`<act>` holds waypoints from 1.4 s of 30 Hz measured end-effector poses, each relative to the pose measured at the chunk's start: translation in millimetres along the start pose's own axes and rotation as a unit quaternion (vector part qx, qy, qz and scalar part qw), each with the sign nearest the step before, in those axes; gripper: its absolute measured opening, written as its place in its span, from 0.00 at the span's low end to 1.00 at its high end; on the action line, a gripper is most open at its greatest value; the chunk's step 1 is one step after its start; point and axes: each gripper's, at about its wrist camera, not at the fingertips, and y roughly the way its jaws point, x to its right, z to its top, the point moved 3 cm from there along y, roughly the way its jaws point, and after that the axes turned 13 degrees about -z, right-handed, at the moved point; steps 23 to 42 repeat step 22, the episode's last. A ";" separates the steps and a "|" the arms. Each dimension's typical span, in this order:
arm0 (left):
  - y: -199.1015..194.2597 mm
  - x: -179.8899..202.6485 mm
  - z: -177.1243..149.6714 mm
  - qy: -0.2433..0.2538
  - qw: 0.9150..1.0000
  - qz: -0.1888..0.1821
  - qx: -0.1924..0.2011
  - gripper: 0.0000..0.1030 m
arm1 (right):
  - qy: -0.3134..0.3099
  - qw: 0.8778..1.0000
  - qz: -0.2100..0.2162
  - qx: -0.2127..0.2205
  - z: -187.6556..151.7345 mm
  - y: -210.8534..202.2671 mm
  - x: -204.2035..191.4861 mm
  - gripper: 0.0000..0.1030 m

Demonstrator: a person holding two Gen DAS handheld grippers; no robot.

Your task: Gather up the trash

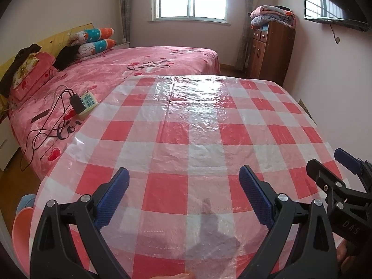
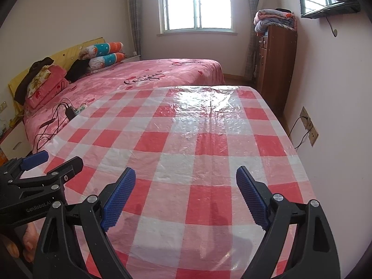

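A table with a red-and-white checked plastic cloth [image 1: 186, 130] fills both views; it shows in the right wrist view [image 2: 186, 144] too. I see no trash on it. My left gripper [image 1: 184, 174] is open and empty above the table's near edge. My right gripper [image 2: 186, 174] is open and empty, also above the near edge. The right gripper shows at the right edge of the left wrist view [image 1: 330, 162]. The left gripper shows at the left edge of the right wrist view [image 2: 55, 160].
A bed with a pink cover [image 1: 148, 65] stands left of and beyond the table, with pillows, a power strip [image 1: 87, 102] and cables on it. A brown cabinet [image 1: 269, 48] stands at the back right. A pink basin [image 1: 22, 230] sits low left.
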 end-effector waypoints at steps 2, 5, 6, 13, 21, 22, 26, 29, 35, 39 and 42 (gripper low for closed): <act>0.5 0.3 0.2 0.000 1.000 0.000 0.000 0.93 | -0.001 1.000 -0.001 -0.001 -1.4 1.4 0.6 0.85; 0.8 0.9 0.5 0.001 1.000 -0.002 0.002 0.93 | -0.002 1.000 -0.001 -0.002 -2.8 2.6 0.9 0.85; 0.6 0.9 0.6 0.002 1.000 -0.003 0.004 0.93 | -0.003 1.000 -0.001 -0.003 -2.9 3.0 0.8 0.85; 11.2 2.5 -1.3 0.002 1.000 -0.015 -0.004 0.93 | -0.002 1.000 -0.003 -0.015 -4.6 8.8 1.1 0.85; 44.3 -2.2 -5.8 -0.019 0.999 0.003 -0.049 0.93 | 0.007 0.998 -0.019 -0.064 -10.5 32.1 6.8 0.87; 48.6 -1.8 -6.5 -0.019 0.998 0.008 -0.054 0.93 | 0.007 0.997 -0.022 -0.074 -12.4 36.3 7.5 0.87; 48.6 -1.8 -6.5 -0.019 0.998 0.008 -0.054 0.93 | 0.007 0.997 -0.022 -0.074 -12.4 36.3 7.5 0.87; 48.6 -1.8 -6.5 -0.019 0.998 0.008 -0.054 0.93 | 0.007 0.997 -0.022 -0.074 -12.4 36.3 7.5 0.87; 48.6 -1.8 -6.5 -0.019 0.998 0.008 -0.054 0.93 | 0.007 0.997 -0.022 -0.074 -12.4 36.3 7.5 0.87; 48.6 -1.8 -6.5 -0.019 0.998 0.008 -0.054 0.93 | 0.007 0.997 -0.022 -0.074 -12.4 36.3 7.5 0.87; 48.6 -1.8 -6.5 -0.019 0.998 0.008 -0.054 0.93 | 0.007 0.997 -0.022 -0.074 -12.4 36.3 7.5 0.87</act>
